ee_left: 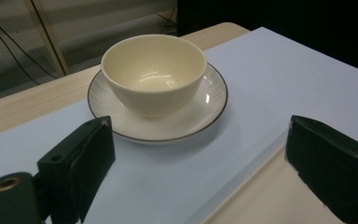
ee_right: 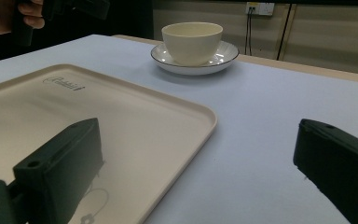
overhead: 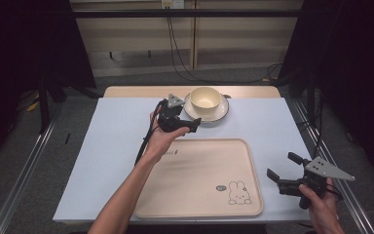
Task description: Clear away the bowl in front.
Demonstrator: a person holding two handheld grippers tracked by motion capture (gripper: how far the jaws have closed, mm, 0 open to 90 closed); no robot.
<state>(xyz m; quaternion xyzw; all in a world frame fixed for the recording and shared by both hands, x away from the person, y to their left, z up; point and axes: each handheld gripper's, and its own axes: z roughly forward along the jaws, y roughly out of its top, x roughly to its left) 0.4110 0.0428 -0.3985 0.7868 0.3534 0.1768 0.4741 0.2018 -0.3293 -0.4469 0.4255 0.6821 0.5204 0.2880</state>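
Left hand-held gripper (overhead: 196,123) wide, empty, near saucer (ee_left: 121,100); bowl (ee_left: 153,70) loose on it, far tabletop (overhead: 117,126). Right hand-held gripper (overhead: 281,168) wide, empty, beside tray (overhead: 199,168). Risk: rim nudge tilting saucer, bowl sliding off.

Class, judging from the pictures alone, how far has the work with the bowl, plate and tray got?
Done: nothing yet; the tray is bare and the bowl sits on its plate beyond it. In hand: the left gripper is open, close beside the plate, gripping nothing. The right gripper is open near the tray's right edge. Left: presumably the grasp and any move to the tray.
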